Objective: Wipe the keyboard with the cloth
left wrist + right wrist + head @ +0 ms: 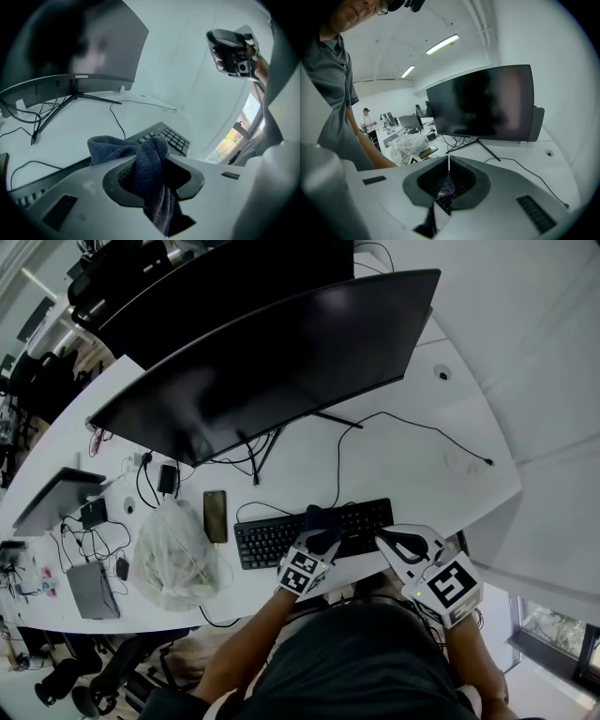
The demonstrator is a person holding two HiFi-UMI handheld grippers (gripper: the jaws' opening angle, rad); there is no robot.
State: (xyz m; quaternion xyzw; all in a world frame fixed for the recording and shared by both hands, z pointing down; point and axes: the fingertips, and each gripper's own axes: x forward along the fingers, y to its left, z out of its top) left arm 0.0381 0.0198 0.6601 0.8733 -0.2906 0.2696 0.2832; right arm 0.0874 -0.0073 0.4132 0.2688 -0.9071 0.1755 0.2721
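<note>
A black keyboard [272, 538] lies near the front edge of the white desk [412, 465]. My left gripper [323, 536] is shut on a dark blue cloth [324, 518] and holds it over the middle of the keyboard. In the left gripper view the cloth [151, 161] is bunched between the jaws and spills forward over the keys [172, 137]. My right gripper [383, 539] hovers by the keyboard's right end. In its own view the right gripper [448, 162] has its jaws pressed together with nothing held.
A large dark monitor [272, 371] on a thin stand sits behind the keyboard, with a second screen behind it. A phone [215, 515], a crumpled plastic bag [173, 554], cables and a grey box [89, 589] lie to the left. The desk's front edge runs just below the keyboard.
</note>
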